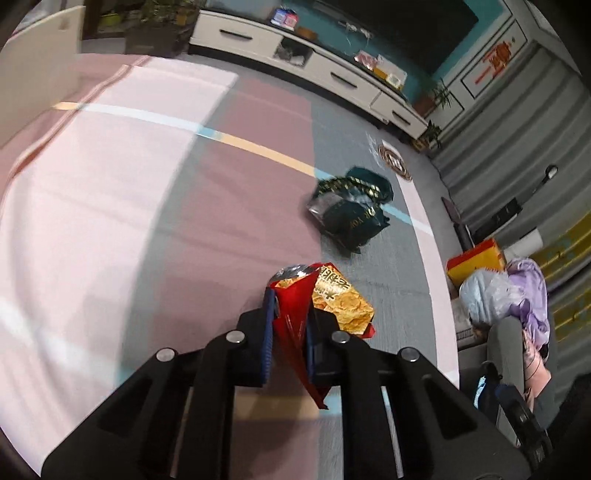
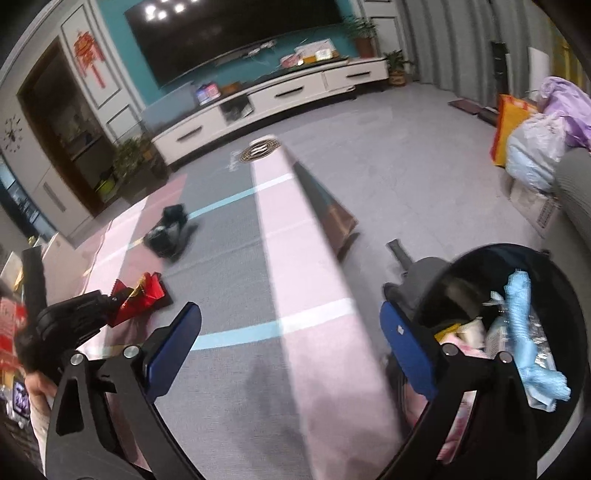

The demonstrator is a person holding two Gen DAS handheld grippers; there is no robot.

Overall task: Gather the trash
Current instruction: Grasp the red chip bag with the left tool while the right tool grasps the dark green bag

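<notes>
the left claw (image 1: 290, 332) is pressed together on a red and gold snack bag (image 1: 325, 299), which is held up above the rug (image 1: 110, 221). in the right view the same bag (image 2: 142, 295) is seen at the tip of the left claw (image 2: 110, 301). the right claw (image 2: 291, 328) is spread wide with nothing between its blue pads (image 2: 173, 343). a black trash bin (image 2: 554, 266) is seen just beside its right finger, with blue and white trash inside. farther out, a dark green bag (image 1: 349, 208) is left lying on the rug, well apart from both claws. a white tv stand (image 2: 280, 99) is seen by the far wall, under a big dark tv (image 2: 236, 33)
</notes>
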